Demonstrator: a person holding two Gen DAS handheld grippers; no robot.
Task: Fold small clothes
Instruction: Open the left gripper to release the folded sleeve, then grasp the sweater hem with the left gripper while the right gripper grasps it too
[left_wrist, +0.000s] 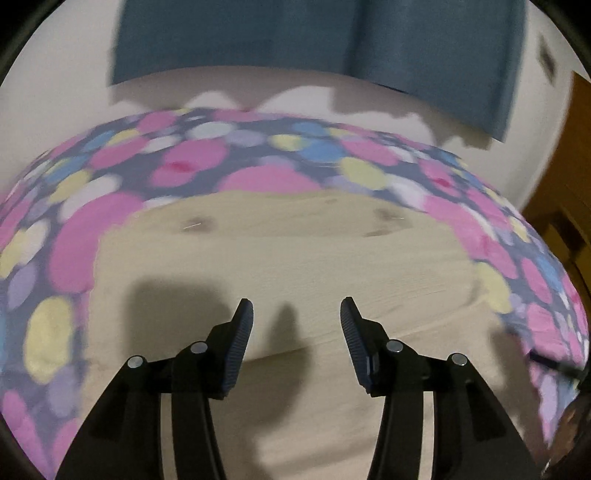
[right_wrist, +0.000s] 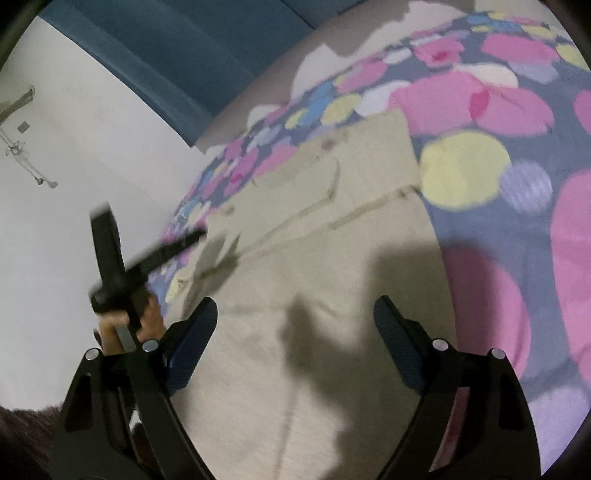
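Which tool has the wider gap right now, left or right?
The right tool: its fingers stand clearly further apart than the left tool. Both are empty above the beige garment.

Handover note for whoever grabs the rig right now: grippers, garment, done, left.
Left gripper: open, nothing between the fingers, above the beige garment.
Right gripper: open, empty, over the same garment, which lies flat on the dotted bedspread. Both views are blurred.
In the right wrist view, the person's left hand shows at left with its gripper out by the garment's edge.
Done: seemingly one fold; a layer edge crosses the cloth in both views.
Left: probably another fold, then smoothing; how many I cannot tell.
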